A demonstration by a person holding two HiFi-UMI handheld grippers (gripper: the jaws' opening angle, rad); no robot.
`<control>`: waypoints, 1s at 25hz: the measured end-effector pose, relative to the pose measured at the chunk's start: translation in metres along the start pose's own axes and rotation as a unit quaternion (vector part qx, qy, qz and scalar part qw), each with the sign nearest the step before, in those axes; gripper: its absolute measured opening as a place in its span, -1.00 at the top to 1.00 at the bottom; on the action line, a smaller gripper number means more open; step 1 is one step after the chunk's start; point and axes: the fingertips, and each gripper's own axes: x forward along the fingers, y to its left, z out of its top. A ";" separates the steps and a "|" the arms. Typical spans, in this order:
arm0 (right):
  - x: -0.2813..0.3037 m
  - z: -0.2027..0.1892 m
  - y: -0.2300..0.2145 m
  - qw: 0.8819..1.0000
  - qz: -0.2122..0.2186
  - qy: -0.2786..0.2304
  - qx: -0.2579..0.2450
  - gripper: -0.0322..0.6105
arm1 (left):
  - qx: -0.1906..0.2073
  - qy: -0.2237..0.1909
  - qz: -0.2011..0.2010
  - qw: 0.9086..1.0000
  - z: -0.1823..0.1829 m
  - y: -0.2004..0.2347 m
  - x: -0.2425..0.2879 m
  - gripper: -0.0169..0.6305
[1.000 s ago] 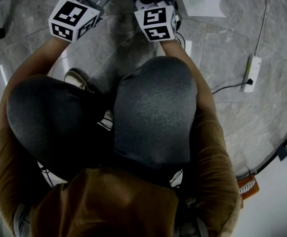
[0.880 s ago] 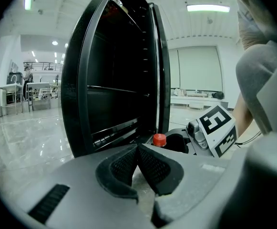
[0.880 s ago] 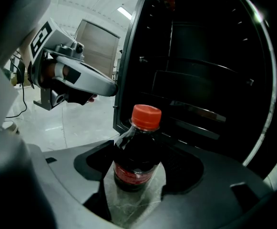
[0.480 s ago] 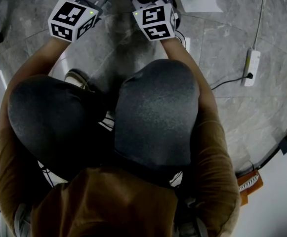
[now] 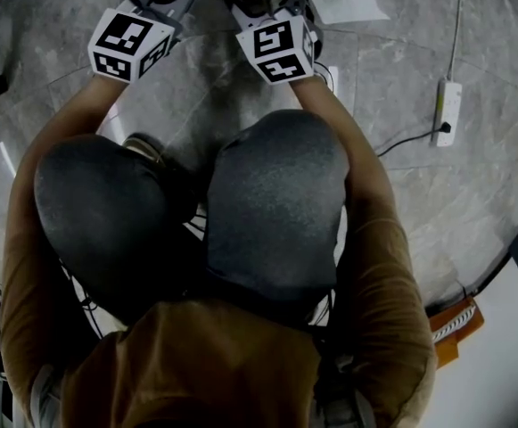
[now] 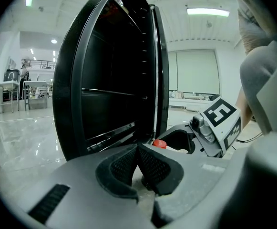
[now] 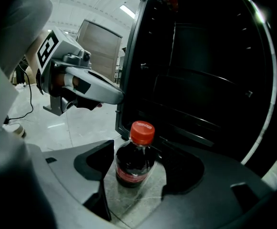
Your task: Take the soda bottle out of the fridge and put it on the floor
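Your right tool [image 7: 138,149] is released. Its jaws stand apart, with the soda bottle [image 7: 134,163] upright between them. The bottle's base is on the floor [image 7: 71,128] and its red cap [image 7: 142,131] points straight up, so the long axis runs vertically, crosswise to the tool's reach. In the right gripper view the bottle sits against or just beside the jaw on the tool's left. A strip of bare floor shows between the bottle and the jaw on the tool's right, so it is off-centre in the gap.

The open fridge [image 7: 200,80] lies straight ahead of that tool, just beyond the bottle, which is already outside it.

Your left tool [image 6: 138,151] is clenched on nothing, its pads meeting at the tips. It hangs to the left of the right tool and near it, angled toward the fridge front. It is the farther of the two from the bottle, with nothing between its jaws.

By my reading the placing is all but done, and what remains is for you to clear the right tool. The way out is straight back along the tool's own line, away from the fridge. Bias it slightly to the tool's left, so the near jaw comes off the bottle's side instead of dragging it. Any sideways sweep the other way would likely push that jaw into the bottle and tip it.
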 end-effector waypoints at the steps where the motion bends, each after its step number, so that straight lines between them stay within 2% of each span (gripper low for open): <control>1: -0.002 0.001 -0.002 1.000 -0.001 0.004 0.000 -0.01 | 0.000 -0.002 -0.001 1.000 0.004 0.000 0.001 0.95; 7: -0.017 0.014 -0.007 1.000 0.000 0.013 0.003 -0.01 | 0.012 -0.010 -0.031 0.999 0.028 -0.016 0.000 0.95; 10: -0.025 0.024 -0.012 1.000 -0.003 0.022 0.015 -0.01 | 0.001 -0.012 -0.029 0.999 0.044 -0.012 -0.003 0.95; 16: -0.063 0.063 -0.022 0.999 0.002 0.036 0.032 -0.01 | -0.035 -0.033 -0.044 0.998 0.108 -0.024 -0.015 0.95; 18: -0.075 0.079 -0.031 0.999 -0.003 0.032 0.037 -0.01 | -0.019 -0.033 -0.050 0.998 0.130 -0.030 -0.022 0.95; 21: -0.087 0.107 -0.048 0.999 -0.014 0.021 0.027 -0.01 | 0.033 -0.016 -0.079 0.996 0.148 -0.042 -0.041 0.95; 25: -0.102 0.148 -0.064 0.999 -0.042 0.010 0.028 -0.01 | 0.028 -0.012 -0.075 0.997 0.164 -0.039 -0.066 0.95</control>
